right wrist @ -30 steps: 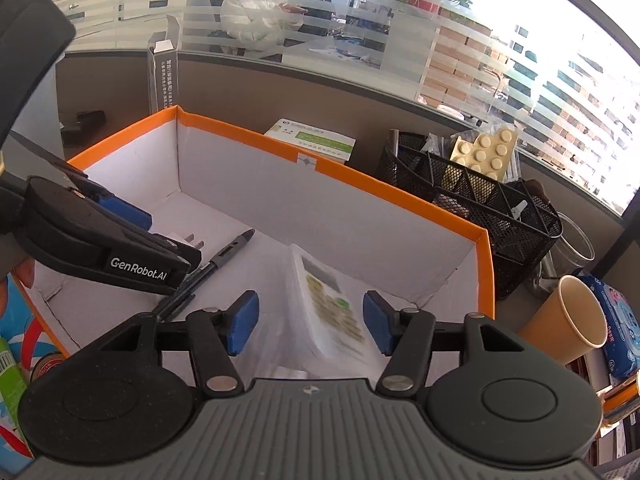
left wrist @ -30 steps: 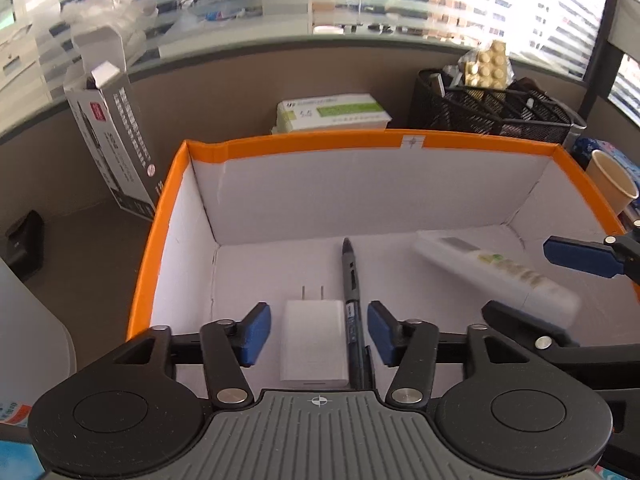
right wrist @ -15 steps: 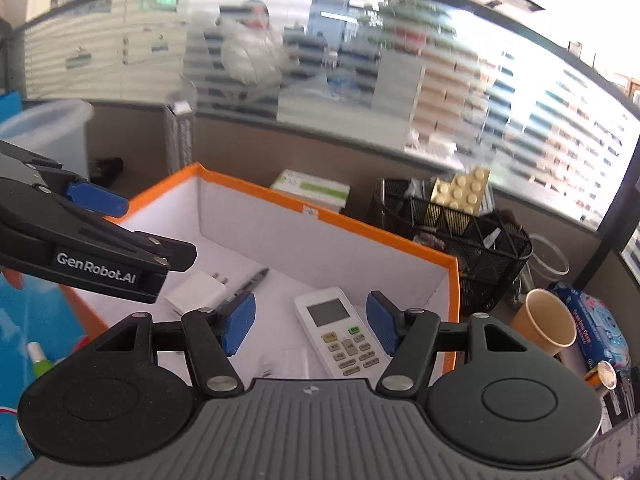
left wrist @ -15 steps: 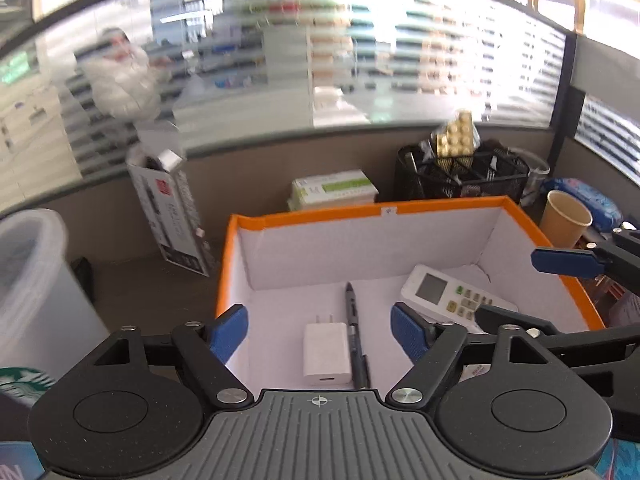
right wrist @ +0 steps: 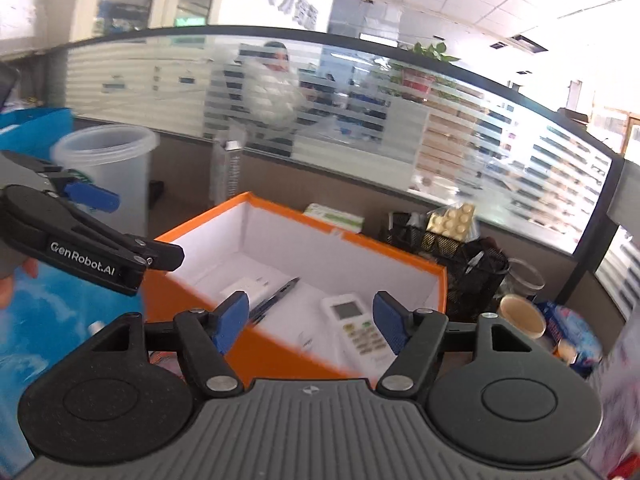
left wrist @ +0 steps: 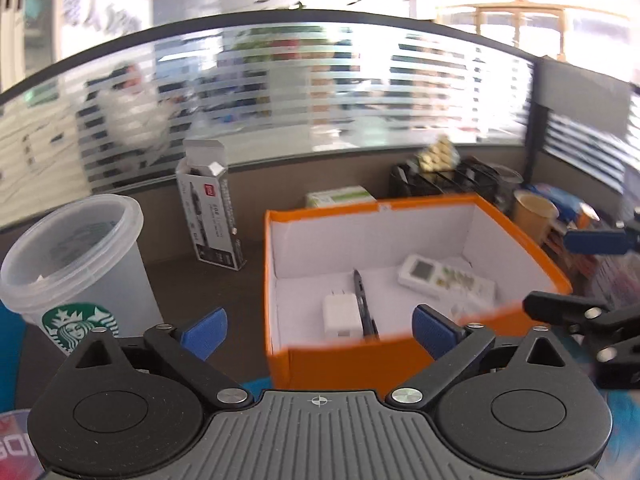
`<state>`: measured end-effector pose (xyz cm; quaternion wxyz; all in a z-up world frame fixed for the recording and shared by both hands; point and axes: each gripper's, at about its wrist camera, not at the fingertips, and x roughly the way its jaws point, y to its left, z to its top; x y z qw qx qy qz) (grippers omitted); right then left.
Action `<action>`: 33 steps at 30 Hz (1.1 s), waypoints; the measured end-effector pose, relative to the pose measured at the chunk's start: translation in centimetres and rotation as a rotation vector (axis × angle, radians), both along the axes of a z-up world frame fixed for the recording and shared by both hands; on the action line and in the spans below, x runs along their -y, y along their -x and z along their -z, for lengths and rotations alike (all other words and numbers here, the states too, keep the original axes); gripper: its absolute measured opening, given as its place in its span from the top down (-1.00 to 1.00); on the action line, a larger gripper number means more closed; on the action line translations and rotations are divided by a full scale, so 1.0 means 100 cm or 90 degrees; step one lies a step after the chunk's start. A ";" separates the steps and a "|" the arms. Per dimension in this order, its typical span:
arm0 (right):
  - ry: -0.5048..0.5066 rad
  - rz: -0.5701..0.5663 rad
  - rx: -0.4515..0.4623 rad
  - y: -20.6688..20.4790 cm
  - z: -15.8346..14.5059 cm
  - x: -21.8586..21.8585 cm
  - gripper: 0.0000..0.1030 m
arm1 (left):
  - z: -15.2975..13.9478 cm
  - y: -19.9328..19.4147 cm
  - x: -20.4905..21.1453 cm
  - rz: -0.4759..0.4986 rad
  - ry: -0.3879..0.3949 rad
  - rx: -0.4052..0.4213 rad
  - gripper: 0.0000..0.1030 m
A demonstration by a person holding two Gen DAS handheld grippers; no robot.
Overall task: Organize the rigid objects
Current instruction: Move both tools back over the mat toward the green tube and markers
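On a dark desk [left wrist: 200, 280] before a striped glass partition [left wrist: 320, 92], the orange box [left wrist: 520, 248] holds charger [left wrist: 339, 316], pen [left wrist: 362, 300] and remote [left wrist: 444, 280]; left gripper [left wrist: 320, 330] and right gripper [right wrist: 310, 322], jaws opening, hold nothing.

Bright daylight from the striped glass partition [left wrist: 320, 92] and ceiling panels [right wrist: 520, 8] — blown out toward the upper right in both views. Strong fisheye bending, dark corners. Motion blur throughout — smeared along the orange box [left wrist: 516, 236] front rim and at the right edges. Soft, faint shadows inside the box.
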<state>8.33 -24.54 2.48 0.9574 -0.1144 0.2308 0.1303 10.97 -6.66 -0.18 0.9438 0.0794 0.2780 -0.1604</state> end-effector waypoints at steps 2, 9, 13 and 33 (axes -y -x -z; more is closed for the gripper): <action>-0.008 -0.033 -0.012 0.020 0.013 0.005 -0.45 | 0.013 0.011 -0.007 0.049 -0.029 0.006 -0.98; -0.037 -0.045 -0.089 0.060 0.065 0.029 -0.44 | 0.056 0.036 -0.015 0.141 -0.161 0.042 -0.98; -0.046 -0.040 -0.101 0.075 0.082 0.040 -0.44 | 0.066 0.044 -0.017 0.198 -0.167 0.053 -0.99; -0.023 -0.059 -0.163 0.082 0.125 0.057 -0.44 | 0.111 0.011 -0.023 0.375 -0.144 -0.051 -0.98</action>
